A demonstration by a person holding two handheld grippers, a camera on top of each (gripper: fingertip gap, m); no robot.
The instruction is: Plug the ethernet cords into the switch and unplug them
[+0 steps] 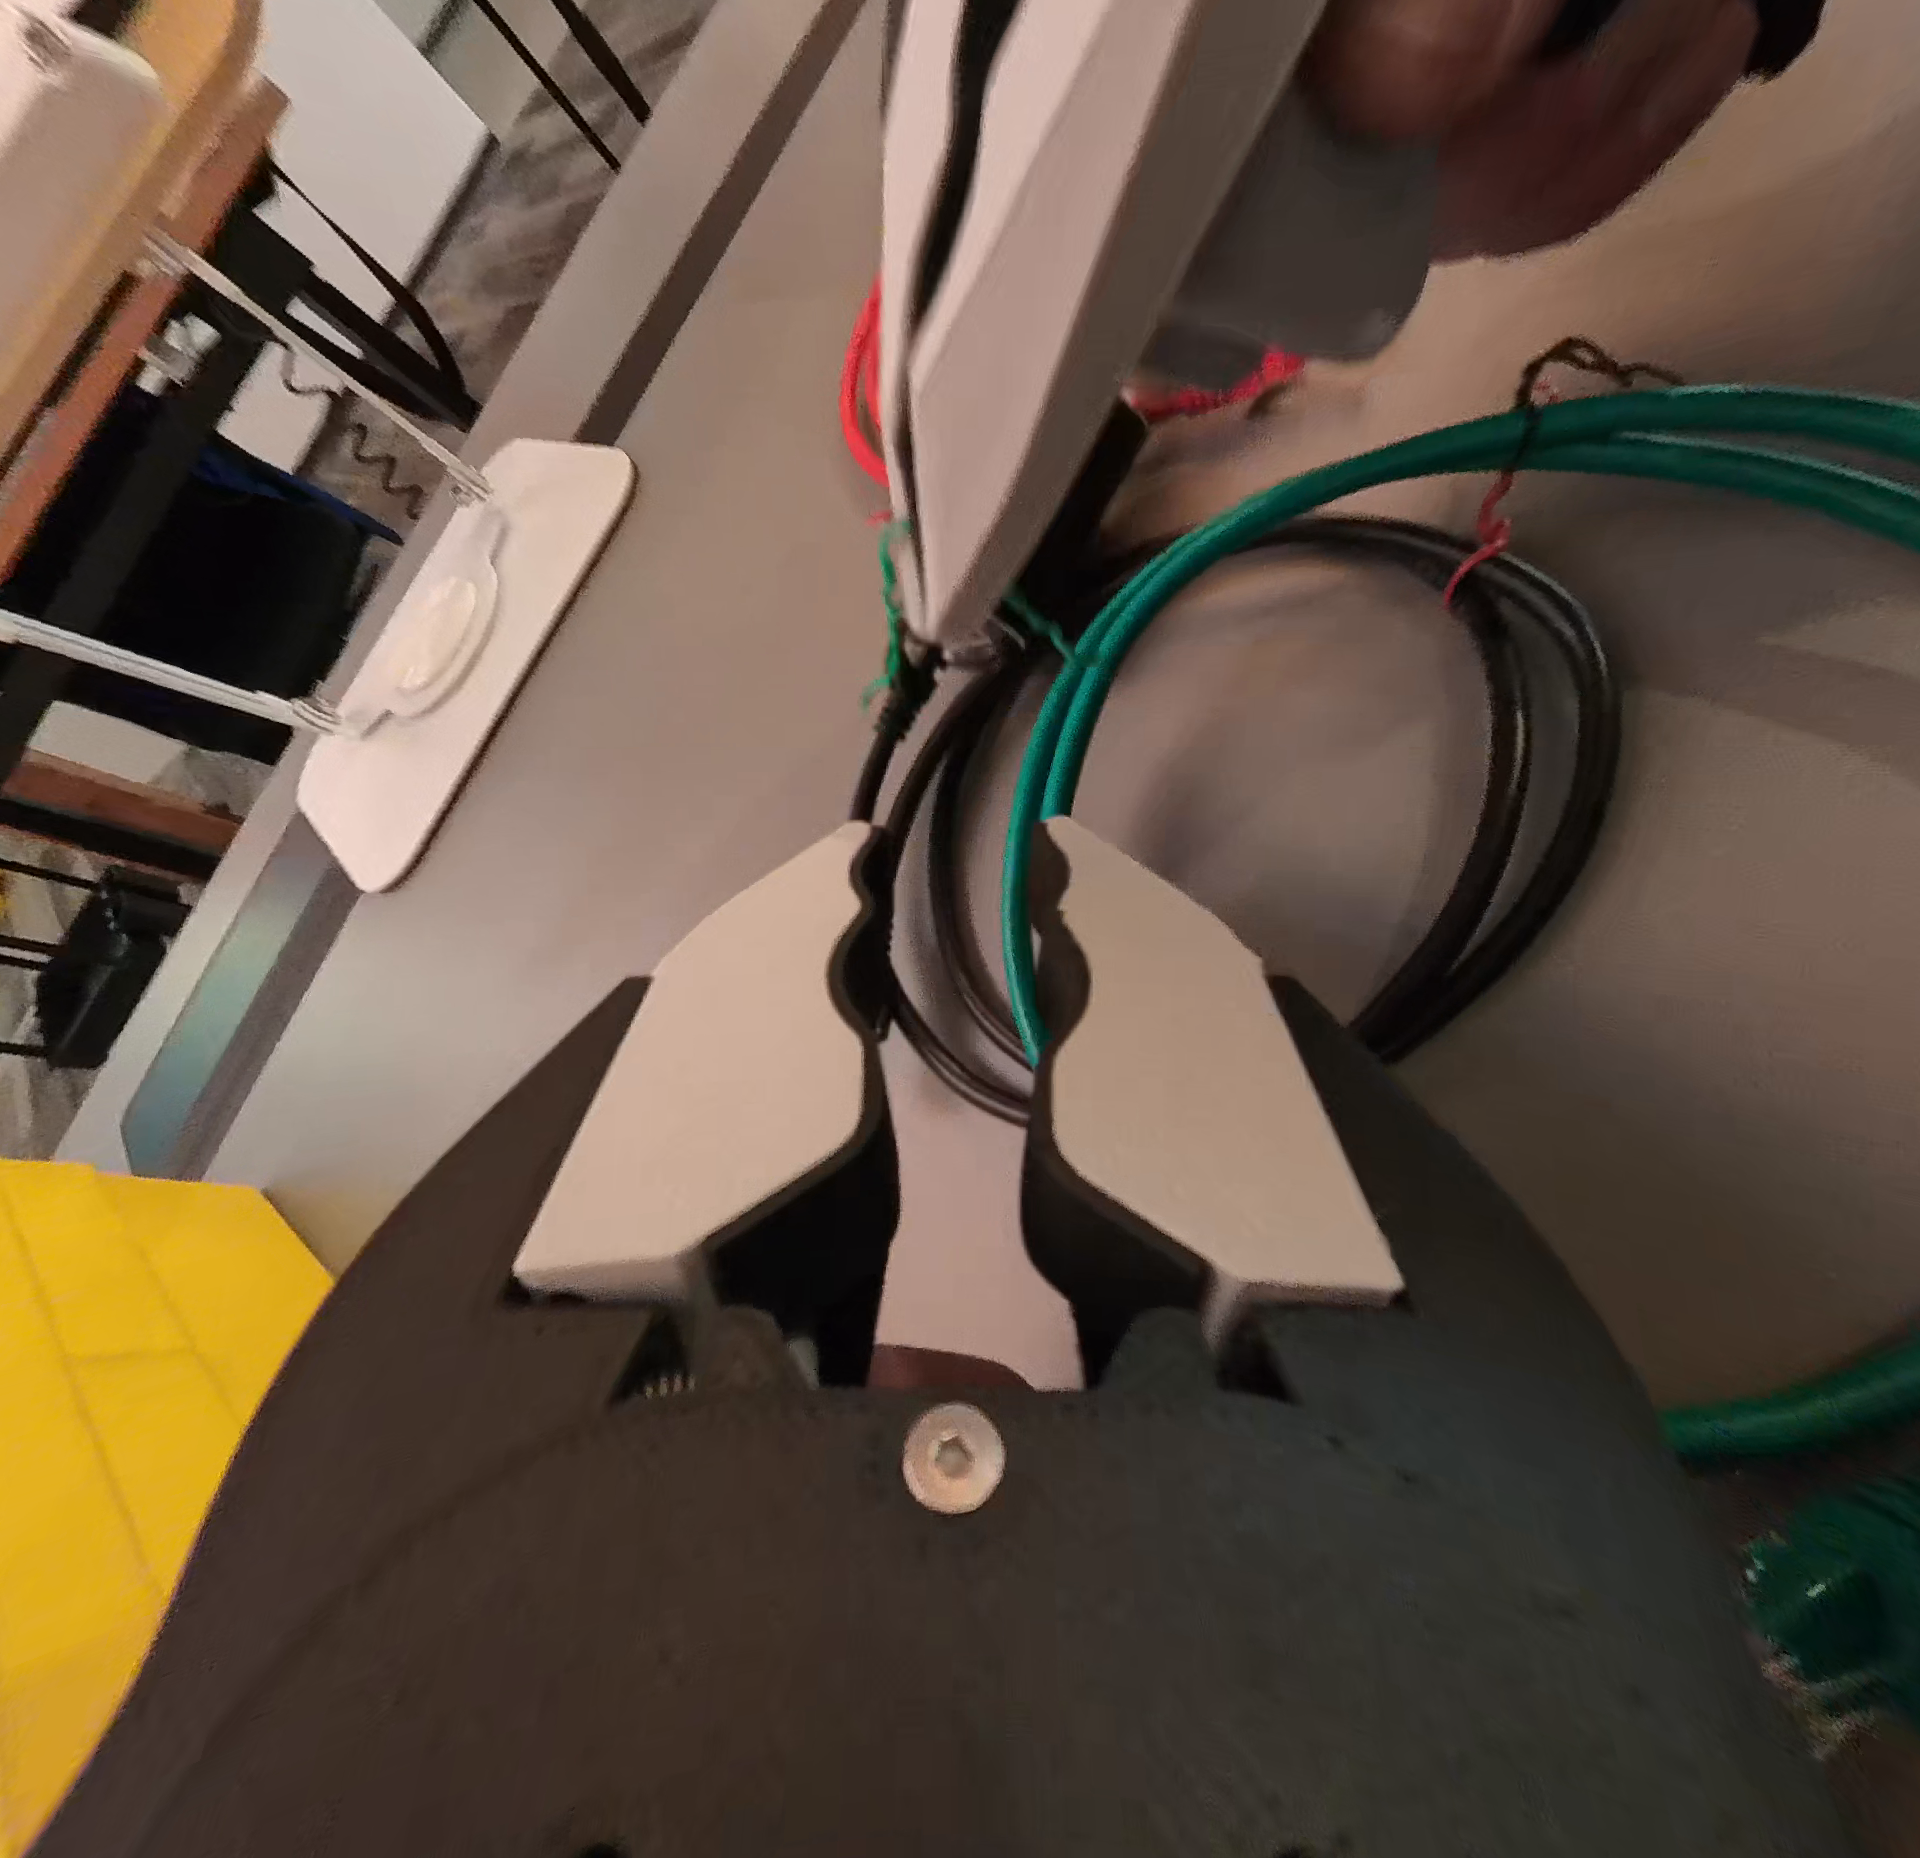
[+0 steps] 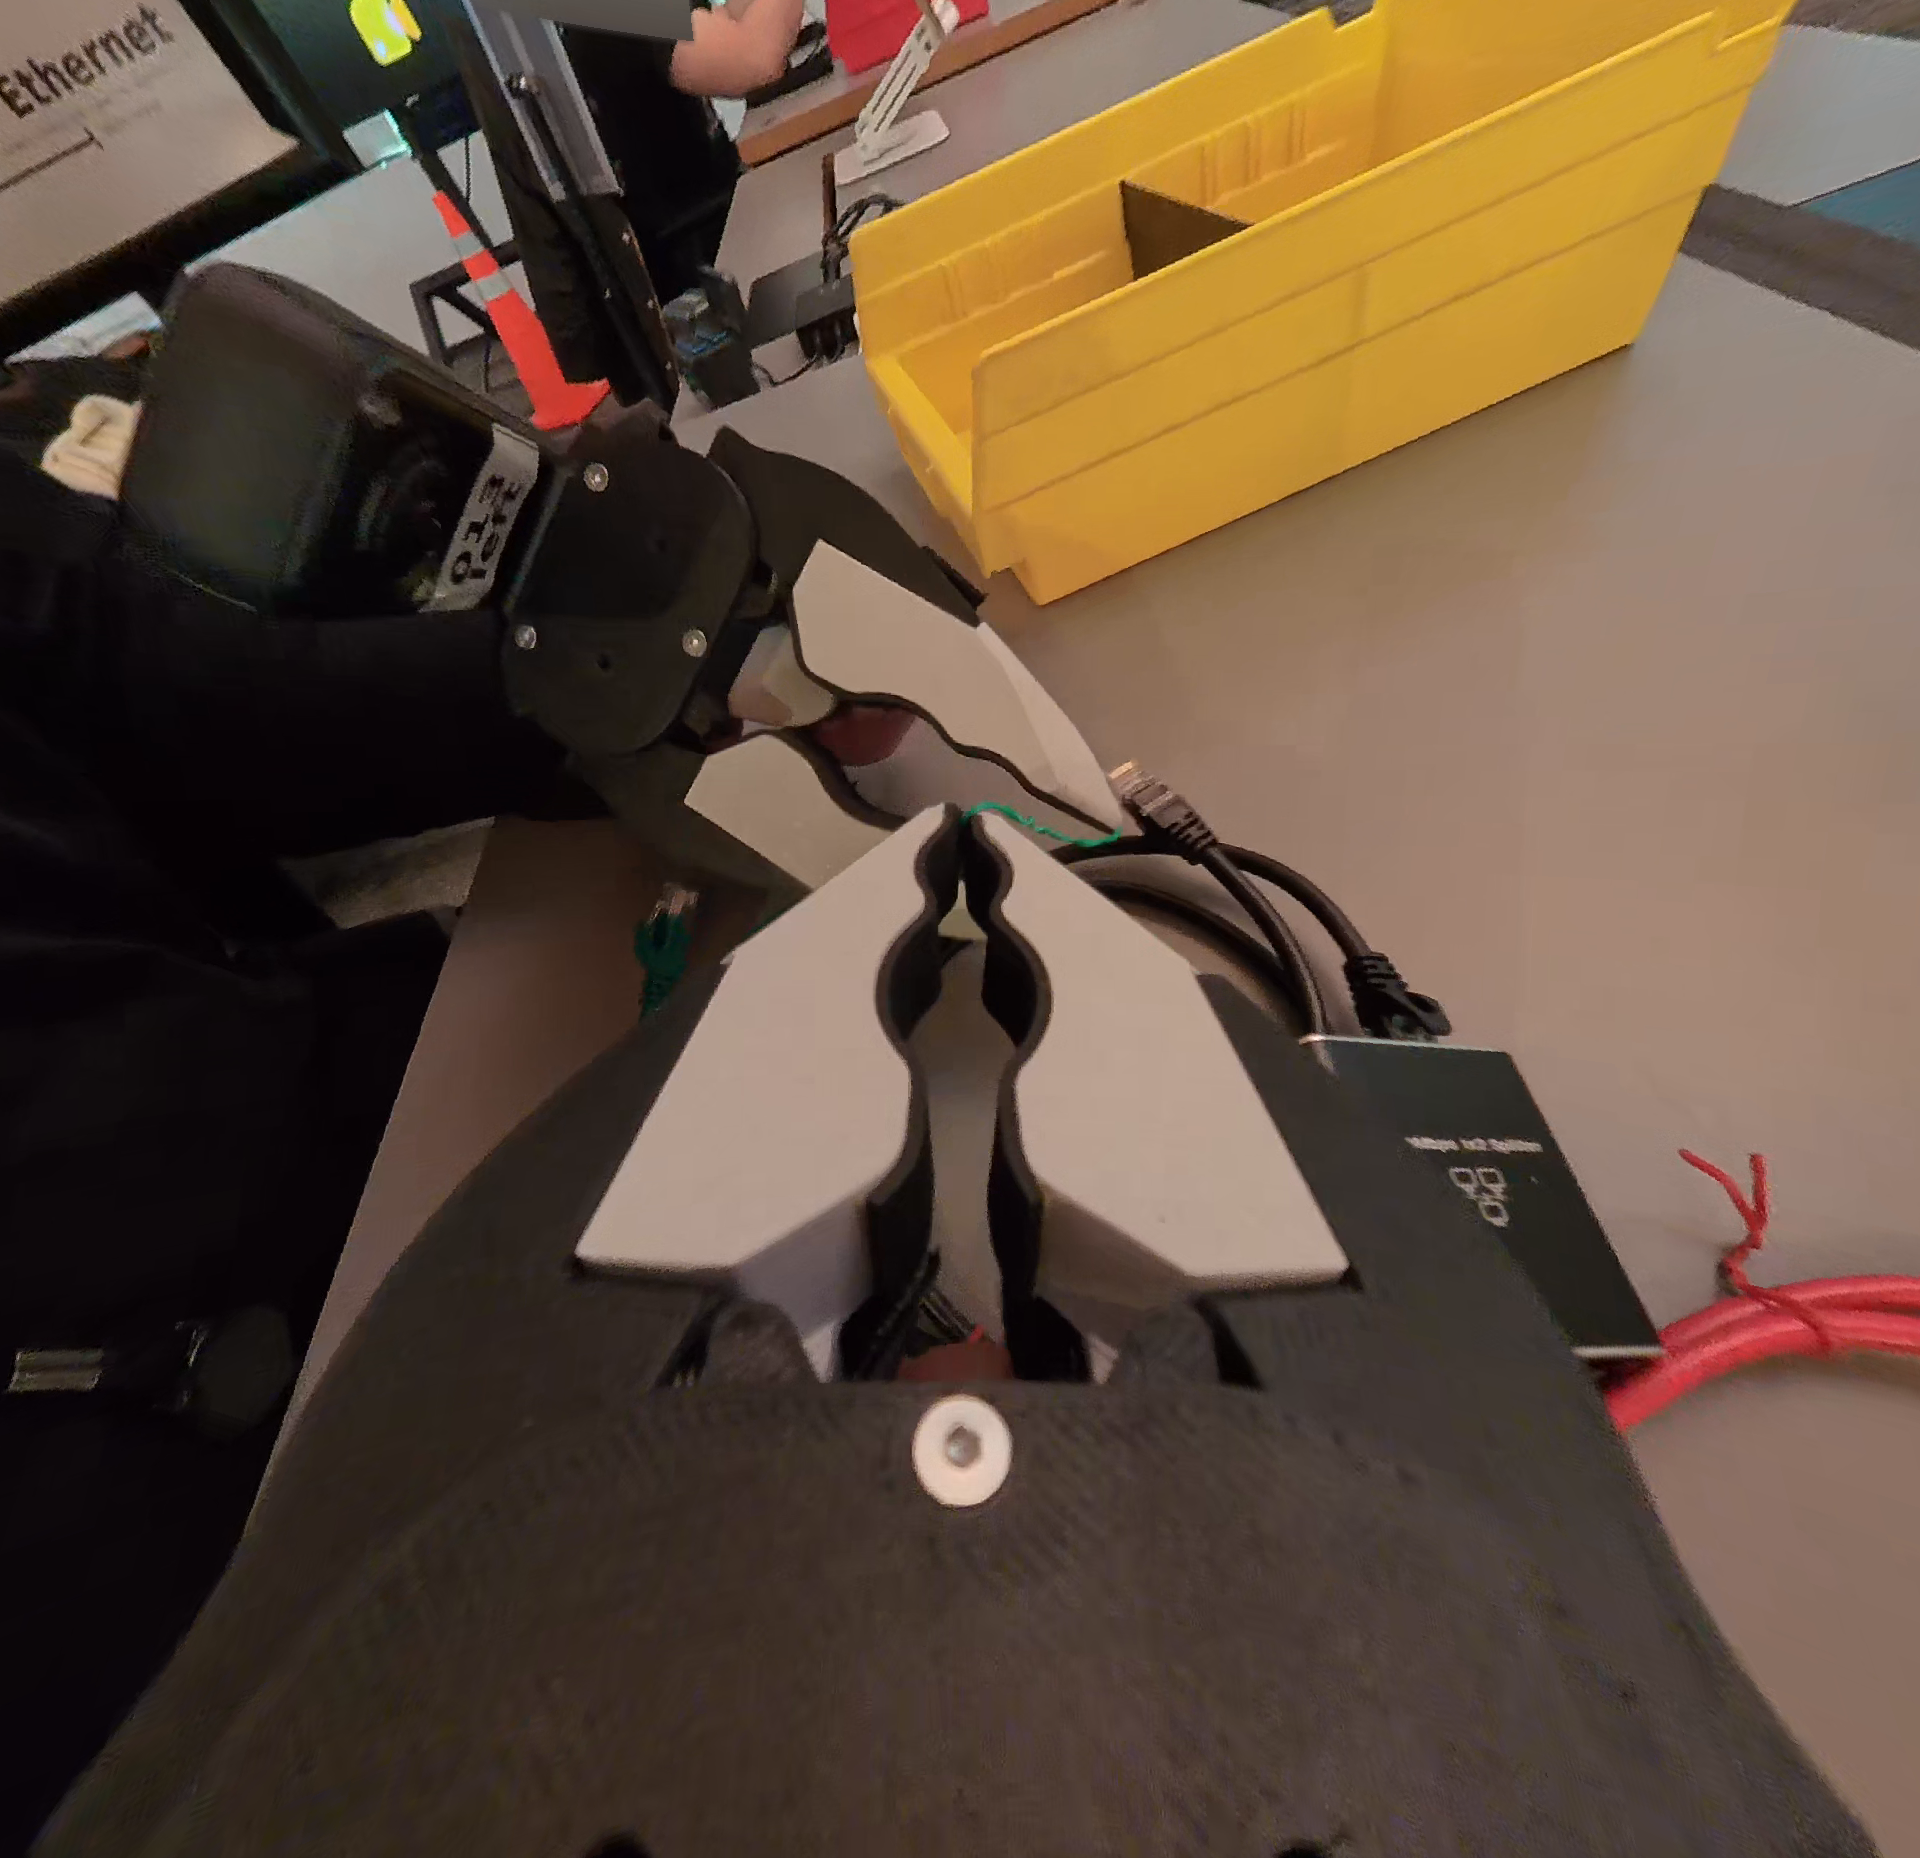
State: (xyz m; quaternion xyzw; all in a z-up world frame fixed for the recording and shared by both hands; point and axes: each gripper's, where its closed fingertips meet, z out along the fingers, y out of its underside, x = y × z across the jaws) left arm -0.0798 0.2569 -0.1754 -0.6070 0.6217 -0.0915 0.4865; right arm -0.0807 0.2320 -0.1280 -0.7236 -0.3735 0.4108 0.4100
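Observation:
My right gripper (image 2: 961,821) is shut on a thin green twist tie (image 2: 1039,826) that lies by the coiled black ethernet cord (image 2: 1247,894). One black plug (image 2: 1153,795) lies free; another (image 2: 1392,998) lies at the black switch (image 2: 1496,1195). My left gripper (image 1: 956,837) is open, its fingers over the black coil (image 1: 1538,769) and a loop of green cord (image 1: 1351,478). The right gripper's tips (image 1: 951,634) show just beyond it. A red cord (image 2: 1766,1330) lies behind the switch. A green plug (image 2: 660,951) lies near the table edge.
A yellow bin (image 2: 1299,354) stands on the grey table beyond the cords; it also shows in the left wrist view (image 1: 125,1393). A white stand base (image 1: 468,665) sits by the table edge. A person's arm and other tables are in the background. My hands' fingertips stand some 5 cm from each other. The black coil (image 1: 1538,769) lies around 8 cm away from my left fingertips. From the left gripper's tips to the black switch (image 2: 1496,1195) is close to 10 cm.

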